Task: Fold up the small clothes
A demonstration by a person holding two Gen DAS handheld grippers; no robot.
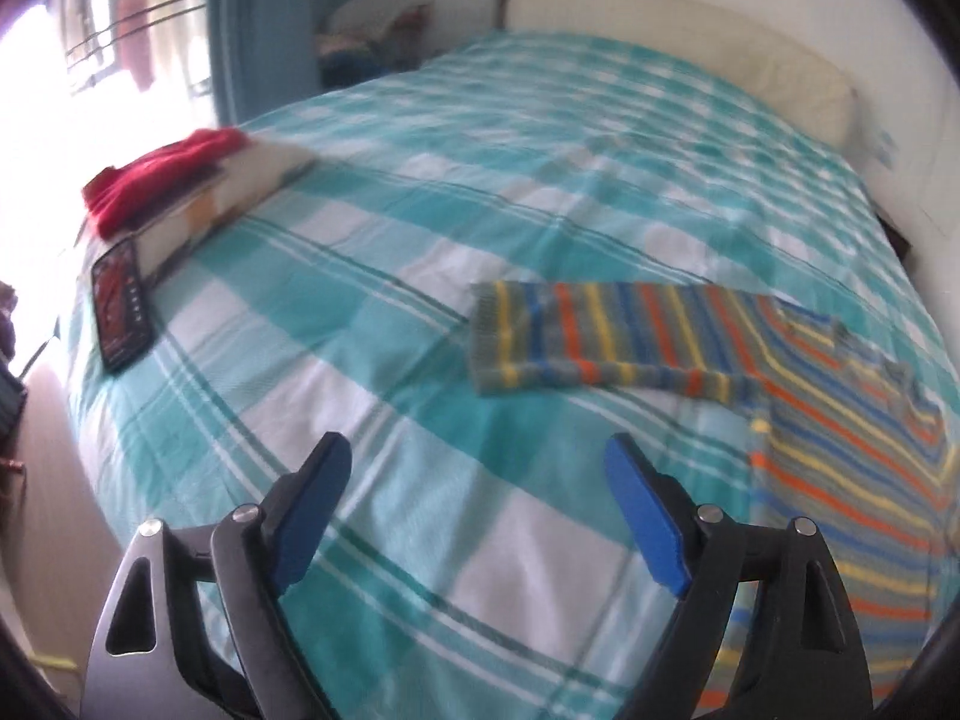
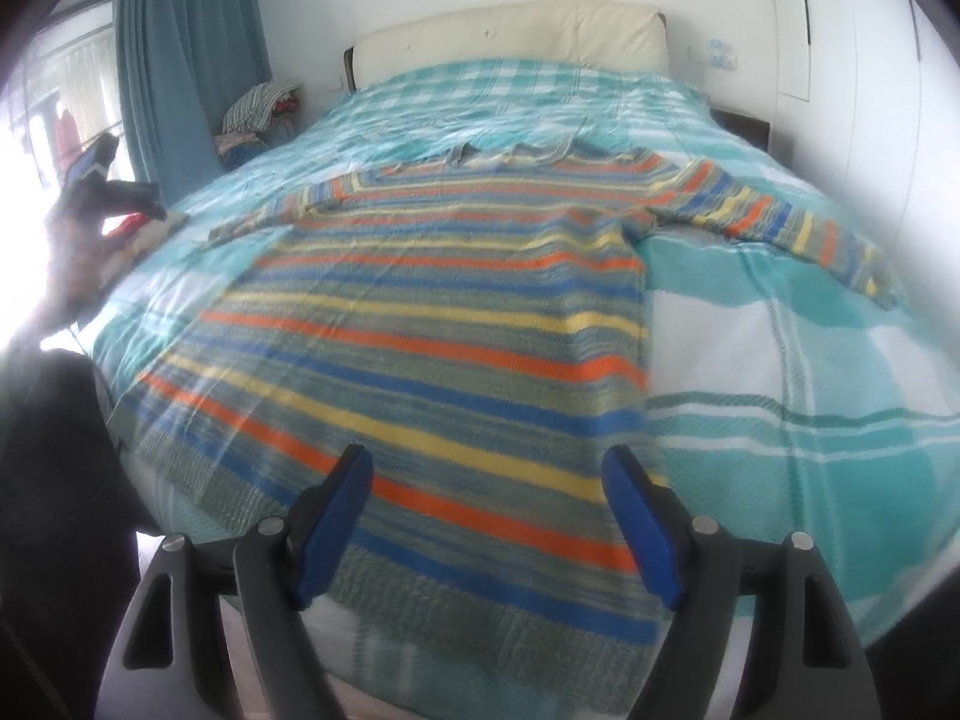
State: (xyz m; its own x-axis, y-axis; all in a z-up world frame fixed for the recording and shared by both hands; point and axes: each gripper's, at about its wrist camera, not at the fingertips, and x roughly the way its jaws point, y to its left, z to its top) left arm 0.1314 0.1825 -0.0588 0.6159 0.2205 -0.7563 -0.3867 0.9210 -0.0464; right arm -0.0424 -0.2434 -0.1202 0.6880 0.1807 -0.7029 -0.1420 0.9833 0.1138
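Note:
A small striped sweater in grey-green, orange, yellow and blue lies flat, front down or up I cannot tell, on the teal checked bed, both sleeves spread out. In the left wrist view its left sleeve stretches out sideways. My left gripper is open and empty above bare bedding, left of the sweater's body. My right gripper is open and empty, hovering over the sweater's hem. The left gripper also shows in the right wrist view, at the far left.
A folded red garment lies on a stack of flat things at the bed's left side, beside a dark phone-like slab. A cream headboard, blue curtain and a heap of clothes stand beyond.

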